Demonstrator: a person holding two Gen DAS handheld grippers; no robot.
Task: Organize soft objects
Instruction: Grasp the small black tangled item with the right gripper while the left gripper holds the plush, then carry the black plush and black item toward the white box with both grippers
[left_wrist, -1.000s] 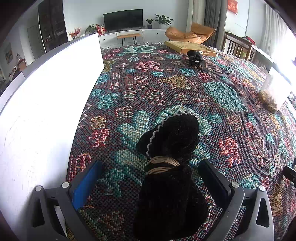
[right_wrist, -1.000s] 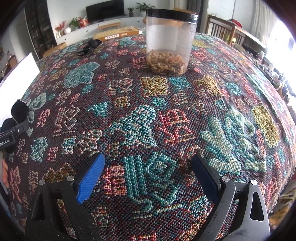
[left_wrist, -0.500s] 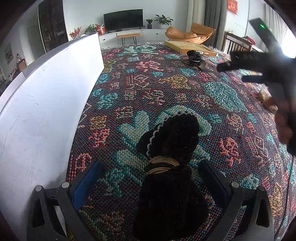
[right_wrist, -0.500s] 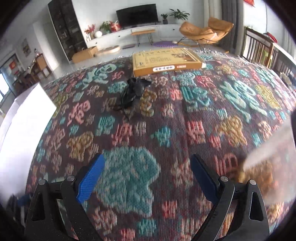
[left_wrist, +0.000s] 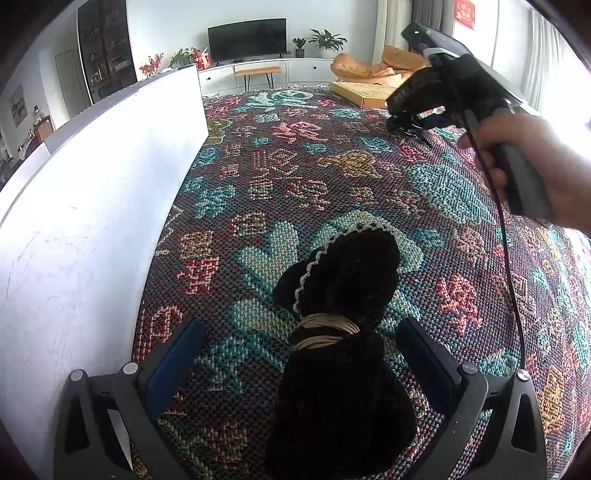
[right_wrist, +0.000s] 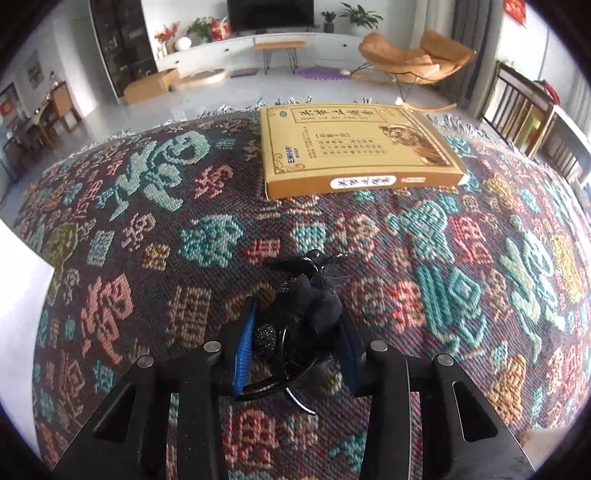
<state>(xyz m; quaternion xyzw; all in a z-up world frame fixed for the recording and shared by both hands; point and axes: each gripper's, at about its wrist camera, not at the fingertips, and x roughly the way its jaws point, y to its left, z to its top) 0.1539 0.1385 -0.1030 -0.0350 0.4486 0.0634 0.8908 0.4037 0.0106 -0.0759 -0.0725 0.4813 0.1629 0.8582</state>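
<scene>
A white board (left_wrist: 92, 206) is seen standing at the left edge of the patterned woven cloth (left_wrist: 295, 177). The left gripper (left_wrist: 295, 354) is held wide open around a fuzzy black scrunchie bundle (left_wrist: 343, 332), white-trimmed and bound with tan cord, untouched by either pad. Farther right, near a yellow flat box (right_wrist: 354, 147), a black glossy hair accessory (right_wrist: 306, 314) is clamped between the right gripper's (right_wrist: 299, 350) closed pads.

White walls, TV (left_wrist: 246, 38) on low cabinet (right_wrist: 295, 40), tan lounge chair (right_wrist: 413, 59), bright daylight.
</scene>
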